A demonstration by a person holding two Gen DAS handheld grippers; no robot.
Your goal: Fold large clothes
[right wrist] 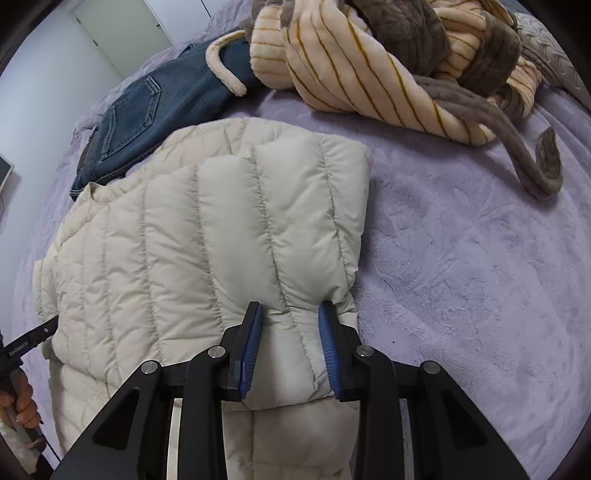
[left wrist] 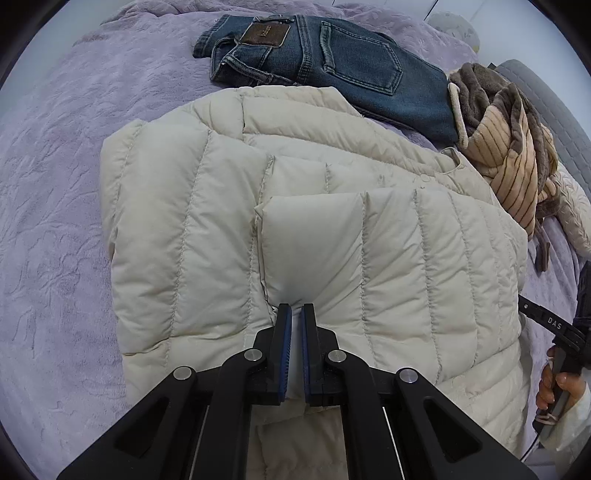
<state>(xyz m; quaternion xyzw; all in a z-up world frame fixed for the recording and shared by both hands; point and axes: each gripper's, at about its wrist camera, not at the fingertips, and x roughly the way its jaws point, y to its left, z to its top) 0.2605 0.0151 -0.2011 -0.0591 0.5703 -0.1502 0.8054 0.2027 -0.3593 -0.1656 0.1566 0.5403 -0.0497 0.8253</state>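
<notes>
Centrally on the lavender plush bedspread (left wrist: 55, 221) lies the cream puffer jacket (left wrist: 207, 206), folded. Left gripper (left wrist: 296, 314) pinches a jacket fold tight; right gripper (right wrist: 290, 314) clamps a thicker fold. Jeans (left wrist: 332, 62) and striped fleece (right wrist: 351, 66) lie beyond; white door (right wrist: 122, 33) behind.

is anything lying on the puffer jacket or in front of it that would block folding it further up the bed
Nothing lies on the cream quilted puffer jacket. Just beyond its far edge, the folded blue jeans and striped plush robe occupy the purple blanket.
</notes>
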